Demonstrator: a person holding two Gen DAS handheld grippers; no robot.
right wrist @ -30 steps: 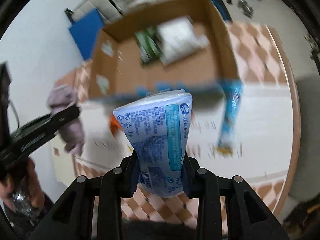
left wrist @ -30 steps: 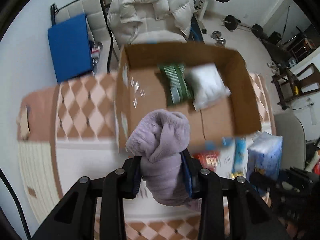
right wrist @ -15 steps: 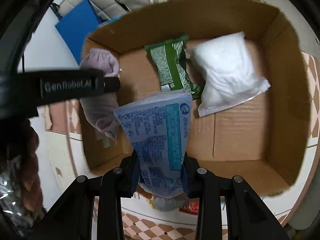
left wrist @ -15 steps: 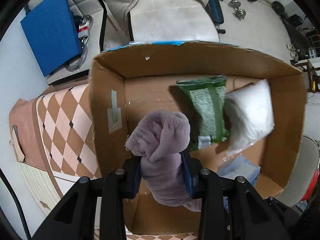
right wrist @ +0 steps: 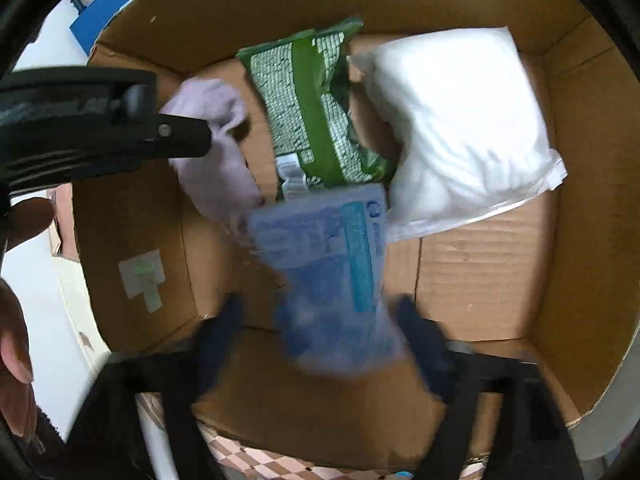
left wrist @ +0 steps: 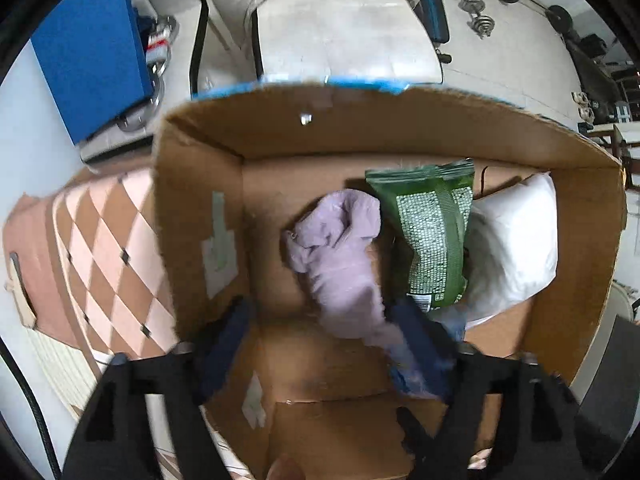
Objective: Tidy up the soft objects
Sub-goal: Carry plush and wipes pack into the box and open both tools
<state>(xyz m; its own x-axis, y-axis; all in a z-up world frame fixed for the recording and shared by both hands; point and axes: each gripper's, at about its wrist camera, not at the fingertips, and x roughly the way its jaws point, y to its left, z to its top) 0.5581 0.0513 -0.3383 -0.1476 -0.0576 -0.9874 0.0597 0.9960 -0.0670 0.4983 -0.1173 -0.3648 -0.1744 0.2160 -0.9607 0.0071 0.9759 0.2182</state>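
Note:
Both grippers hang over an open cardboard box (left wrist: 192,220) (right wrist: 580,240). My left gripper (left wrist: 324,332) is open; the lilac fleece bundle (left wrist: 344,252) drops free between its spread fingers, blurred, beside a green packet (left wrist: 432,236). My right gripper (right wrist: 320,328) is open too; the blue tissue pack (right wrist: 332,264) falls free between its fingers, blurred. The fleece bundle (right wrist: 216,148) and the left gripper's finger (right wrist: 104,128) show at the left of the right wrist view. A green packet (right wrist: 316,108) and a white pillow pack (right wrist: 460,120) (left wrist: 516,240) lie on the box floor.
The box stands on a table with a checkered orange cloth (left wrist: 100,248). Behind it are a white chair with a puffy jacket (left wrist: 332,20), a blue panel (left wrist: 88,48) and gym weights (left wrist: 480,20) on the floor.
Both grippers have opened over the box. The fleece bundle and the tissue pack have left the fingers and are dropping inside. Both grippers moved further over and into the box.

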